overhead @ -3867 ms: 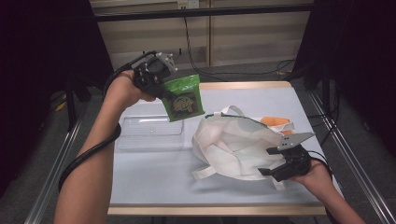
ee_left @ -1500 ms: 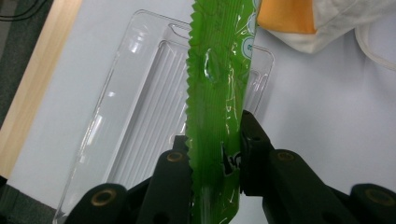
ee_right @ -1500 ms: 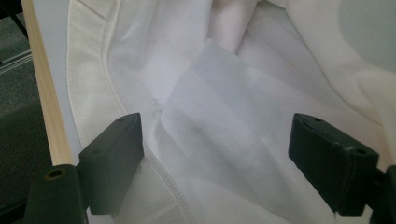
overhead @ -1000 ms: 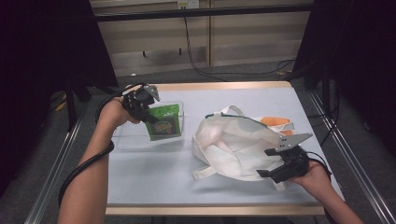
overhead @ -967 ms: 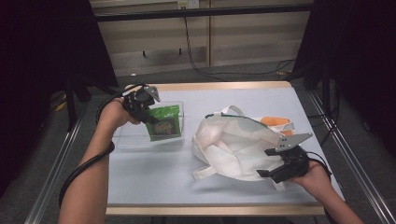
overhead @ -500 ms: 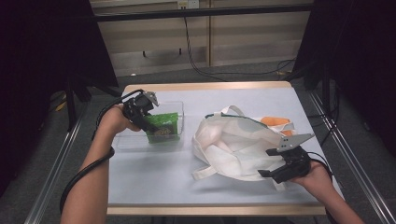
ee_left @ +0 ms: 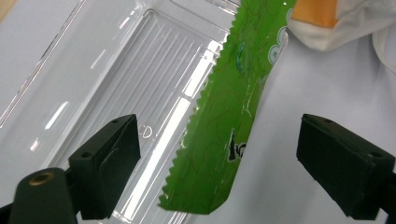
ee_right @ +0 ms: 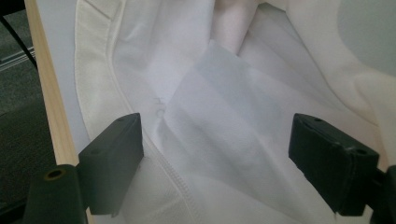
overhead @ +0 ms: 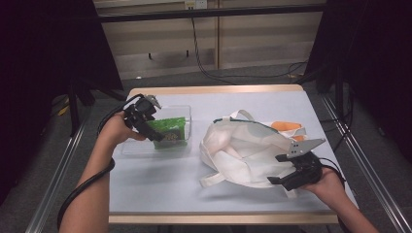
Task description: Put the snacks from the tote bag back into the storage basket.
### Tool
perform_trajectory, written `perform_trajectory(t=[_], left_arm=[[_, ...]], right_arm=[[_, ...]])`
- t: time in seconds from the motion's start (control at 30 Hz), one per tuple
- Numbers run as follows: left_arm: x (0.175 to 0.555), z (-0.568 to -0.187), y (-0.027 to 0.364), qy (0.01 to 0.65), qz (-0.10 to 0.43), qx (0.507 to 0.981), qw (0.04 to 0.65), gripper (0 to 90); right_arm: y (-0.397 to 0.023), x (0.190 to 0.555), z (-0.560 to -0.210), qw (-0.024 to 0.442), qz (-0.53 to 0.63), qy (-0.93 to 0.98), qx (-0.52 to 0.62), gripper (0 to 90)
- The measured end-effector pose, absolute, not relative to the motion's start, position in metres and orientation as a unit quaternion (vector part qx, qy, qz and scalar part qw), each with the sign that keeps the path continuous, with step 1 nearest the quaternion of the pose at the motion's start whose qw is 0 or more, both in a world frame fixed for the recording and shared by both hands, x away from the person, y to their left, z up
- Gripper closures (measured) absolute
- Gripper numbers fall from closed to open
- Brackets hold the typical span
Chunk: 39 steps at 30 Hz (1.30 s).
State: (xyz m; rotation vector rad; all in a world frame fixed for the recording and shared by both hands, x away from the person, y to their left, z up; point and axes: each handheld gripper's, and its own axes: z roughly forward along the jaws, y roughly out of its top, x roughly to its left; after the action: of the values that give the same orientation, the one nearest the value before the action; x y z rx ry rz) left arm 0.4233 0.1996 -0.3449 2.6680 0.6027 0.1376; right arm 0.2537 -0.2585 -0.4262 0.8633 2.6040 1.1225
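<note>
High view: near the table's (overhead: 160, 189) left edge, the left gripper (overhead: 145, 122) hovers at a clear plastic tray (overhead: 187, 116). Its jaws have just been opening and now stand spread, with the green snack packet (overhead: 168, 131) lying loose between them, its long axis running away from the jaws into the tray. Toward the right edge, the right gripper (overhead: 291, 174) rests open-jawed on the white tote bag (overhead: 238, 150).

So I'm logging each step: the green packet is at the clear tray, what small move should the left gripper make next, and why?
Probably draw the left gripper back. Its jaws have just been opening and stand clear of the green packet, which leans over the clear tray.
</note>
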Motion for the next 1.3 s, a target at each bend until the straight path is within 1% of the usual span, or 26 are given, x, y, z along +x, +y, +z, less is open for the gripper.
perform_trajectory(t=[0.03, 0.07, 0.17, 0.33, 0.37, 0.4, 0.43, 0.5, 0.63, 0.7, 0.73, 0.8, 0.83, 0.9, 0.93, 0.97, 1.0, 1.03, 1.07, 1.1, 1.13, 1.17, 1.2, 1.3], left_arm=[[0.422, -0.345, 0.201, 0.222, 0.049, 0.952, 0.205, 12.0], [0.423, -0.343, 0.203, 0.209, 0.052, 0.957, 0.194, 11.7], [0.418, -0.343, 0.205, 0.234, 0.056, 0.947, 0.211, 9.2], [0.411, -0.341, 0.212, 0.247, 0.062, 0.942, 0.220, 8.1], [0.411, -0.341, 0.213, 0.239, 0.063, 0.945, 0.213, 8.0], [0.409, -0.342, 0.213, 0.251, 0.068, 0.940, 0.221, 7.9], [0.410, -0.341, 0.216, 0.236, 0.068, 0.947, 0.208, 7.5], [0.405, -0.344, 0.217, 0.257, 0.067, 0.937, 0.227, 7.3], [0.401, -0.346, 0.221, 0.251, 0.072, 0.938, 0.227, 7.3], [0.398, -0.347, 0.223, 0.268, 0.070, 0.931, 0.238, 6.8], [0.399, -0.346, 0.226, 0.245, 0.076, 0.940, 0.225, 7.1], [0.395, -0.347, 0.227, 0.259, 0.075, 0.933, 0.237, 7.0], [0.395, -0.347, 0.229, 0.252, 0.074, 0.937, 0.232, 6.9], [0.390, -0.351, 0.228, 0.272, 0.076, 0.926, 0.249, 6.8], [0.391, -0.350, 0.229, 0.256, 0.077, 0.935, 0.232, 6.7], [0.387, -0.353, 0.227, 0.273, 0.076, 0.926, 0.249, 6.5], [0.388, -0.352, 0.230, 0.250, 0.077, 0.936, 0.233, 6.5], [0.386, -0.353, 0.230, 0.250, 0.078, 0.936, 0.237, 6.7], [0.382, -0.356, 0.228, 0.264, 0.074, 0.928, 0.252, 6.7], [0.382, -0.356, 0.229, 0.248, 0.073, 0.935, 0.243, 6.7], [0.380, -0.358, 0.229, 0.248, 0.073, 0.935, 0.241, 6.7], [0.376, -0.361, 0.227, 0.267, 0.074, 0.926, 0.258, 6.4], [0.376, -0.362, 0.227, 0.254, 0.072, 0.931, 0.252, 6.5], [0.371, -0.365, 0.227, 0.250, 0.070, 0.930, 0.259, 6.3]], right_arm=[[-0.258, 0.254, -0.426, 0.089, 0.377, 0.875, 0.290, 17.5], [-0.258, 0.254, -0.426, 0.088, 0.377, 0.875, 0.290, 17.5], [-0.257, 0.254, -0.426, 0.089, 0.378, 0.875, 0.288, 17.5], [-0.254, 0.253, -0.425, 0.090, 0.377, 0.876, 0.286, 17.5], [-0.254, 0.253, -0.425, 0.087, 0.379, 0.876, 0.286, 17.5], [-0.254, 0.253, -0.425, 0.088, 0.378, 0.876, 0.285, 17.5], [-0.253, 0.253, -0.425, 0.089, 0.377, 0.877, 0.284, 17.5], [-0.253, 0.254, -0.425, 0.090, 0.377, 0.878, 0.281, 17.4], [-0.252, 0.254, -0.425, 0.090, 0.377, 0.878, 0.280, 17.4], [-0.252, 0.253, -0.424, 0.089, 0.378, 0.878, 0.280, 17.4], [-0.251, 0.253, -0.424, 0.088, 0.380, 0.877, 0.280, 17.4], [-0.251, 0.253, -0.424, 0.089, 0.379, 0.878, 0.280, 17.4], [-0.251, 0.254, -0.424, 0.089, 0.379, 0.877, 0.281, 17.4], [-0.251, 0.254, -0.424, 0.089, 0.378, 0.878, 0.278, 17.4], [-0.251, 0.253, -0.424, 0.090, 0.379, 0.878, 0.279, 17.4], [-0.251, 0.253, -0.423, 0.090, 0.378, 0.878, 0.280, 17.4], [-0.251, 0.253, -0.423, 0.089, 0.377, 0.879, 0.279, 17.4], [-0.251, 0.253, -0.423, 0.088, 0.378, 0.879, 0.279, 17.4], [-0.251, 0.253, -0.423, 0.088, 0.378, 0.879, 0.278, 17.4], [-0.251, 0.253, -0.423, 0.087, 0.378, 0.879, 0.279, 17.4], [-0.250, 0.253, -0.423, 0.087, 0.378, 0.879, 0.278, 17.4], [-0.251, 0.253, -0.423, 0.088, 0.378, 0.879, 0.278, 17.4], [-0.251, 0.253, -0.423, 0.088, 0.378, 0.879, 0.278, 17.3], [-0.250, 0.253, -0.423, 0.086, 0.379, 0.879, 0.277, 17.4]])
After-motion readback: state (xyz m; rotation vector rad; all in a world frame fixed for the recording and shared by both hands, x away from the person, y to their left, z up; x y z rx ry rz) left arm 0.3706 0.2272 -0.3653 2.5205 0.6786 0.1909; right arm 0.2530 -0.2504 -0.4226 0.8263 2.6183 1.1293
